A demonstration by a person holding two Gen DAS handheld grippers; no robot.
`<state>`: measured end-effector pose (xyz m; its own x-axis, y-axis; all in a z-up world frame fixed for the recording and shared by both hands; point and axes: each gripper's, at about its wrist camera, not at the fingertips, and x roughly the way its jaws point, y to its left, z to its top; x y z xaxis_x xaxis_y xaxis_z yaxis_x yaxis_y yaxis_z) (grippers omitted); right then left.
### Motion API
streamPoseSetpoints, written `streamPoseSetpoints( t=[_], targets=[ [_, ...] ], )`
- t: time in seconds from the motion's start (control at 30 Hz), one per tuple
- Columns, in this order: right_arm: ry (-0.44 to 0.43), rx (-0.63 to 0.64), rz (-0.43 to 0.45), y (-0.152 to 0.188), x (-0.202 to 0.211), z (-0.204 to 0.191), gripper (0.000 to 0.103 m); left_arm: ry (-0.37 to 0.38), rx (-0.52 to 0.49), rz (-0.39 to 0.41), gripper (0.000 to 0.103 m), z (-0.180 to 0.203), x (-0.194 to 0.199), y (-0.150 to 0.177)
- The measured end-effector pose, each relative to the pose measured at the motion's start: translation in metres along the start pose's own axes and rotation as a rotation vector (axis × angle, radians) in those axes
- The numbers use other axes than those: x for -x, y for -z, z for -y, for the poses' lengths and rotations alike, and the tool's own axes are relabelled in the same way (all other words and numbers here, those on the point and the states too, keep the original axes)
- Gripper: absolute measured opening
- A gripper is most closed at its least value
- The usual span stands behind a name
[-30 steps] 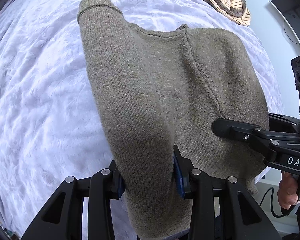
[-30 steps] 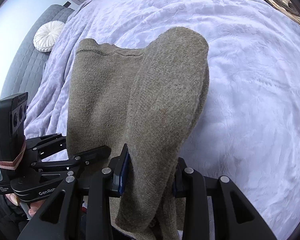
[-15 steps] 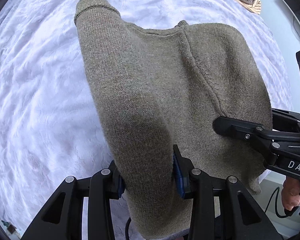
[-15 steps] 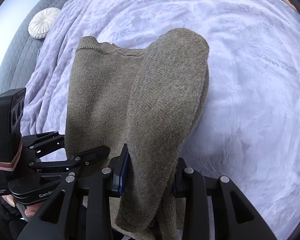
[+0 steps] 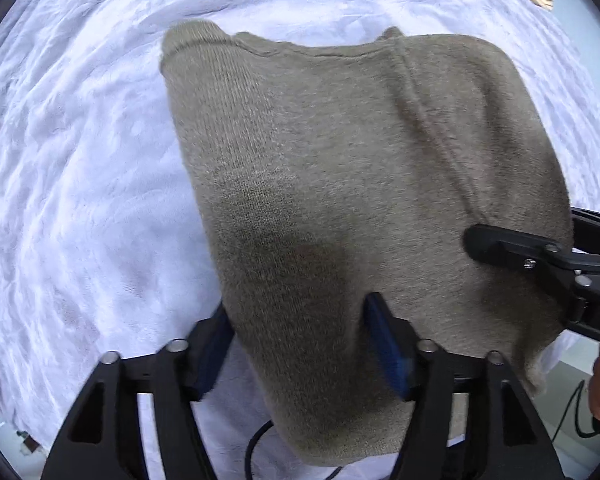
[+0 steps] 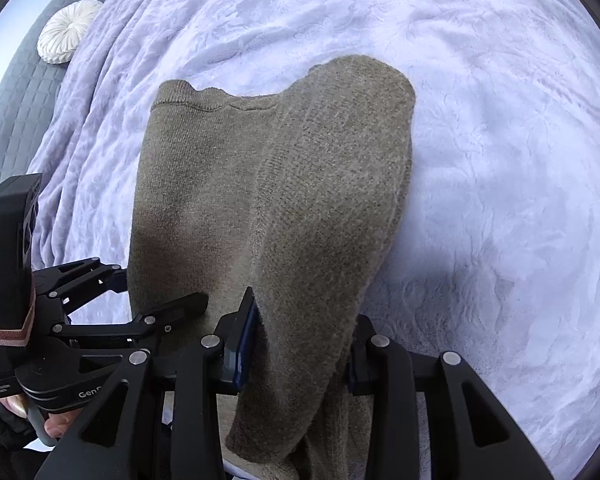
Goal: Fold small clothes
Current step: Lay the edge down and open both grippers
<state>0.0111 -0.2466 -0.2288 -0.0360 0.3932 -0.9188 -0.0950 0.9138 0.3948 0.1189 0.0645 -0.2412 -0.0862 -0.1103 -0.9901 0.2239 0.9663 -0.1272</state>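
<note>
White bedspread (image 6: 480,160) (embossed), olive sweater (image 6: 260,200) on it

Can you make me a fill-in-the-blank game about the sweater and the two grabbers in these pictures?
1. Both grippers are clamped on a brownish-green ____.
2. The left gripper and the right gripper grip the end of it ____ to the cameras.
3. Under it lies a pale purple ____.
4. A round white ____ rests far off.

Missing words: sweater; nearest; blanket; cushion.
</note>
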Motion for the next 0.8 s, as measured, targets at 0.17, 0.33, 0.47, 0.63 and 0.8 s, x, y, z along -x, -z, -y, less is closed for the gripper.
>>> streamPoseSetpoints(
  t=[0.17, 0.33, 0.47, 0.63, 0.8],
  targets=[
    [0.086, 0.063, 0.006, 0.002, 0.013, 0.001, 0.05, -0.034, 0.029, 0.015, 0.076, -0.012, 0.017, 0.011],
    [0.112, 0.213, 0.091, 0.02, 0.047, -0.012, 0.05, -0.101, -0.04, 0.041, 0.076, 0.006, 0.031, 0.028],
    [0.114, 0.299, 0.13, 0.034, 0.058, -0.024, 0.05, -0.133, -0.059, 0.025, 0.076, 0.018, 0.025, 0.039],
    [0.014, 0.413, 0.115, 0.052, 0.058, -0.047, 0.05, -0.129, -0.026, 0.027, 0.076, 0.022, 0.025, 0.06],
    [-0.063, 0.507, -0.012, 0.07, 0.029, -0.056, 0.05, -0.133, 0.027, -0.001, 0.076, 0.021, 0.007, 0.076]
  ],
)
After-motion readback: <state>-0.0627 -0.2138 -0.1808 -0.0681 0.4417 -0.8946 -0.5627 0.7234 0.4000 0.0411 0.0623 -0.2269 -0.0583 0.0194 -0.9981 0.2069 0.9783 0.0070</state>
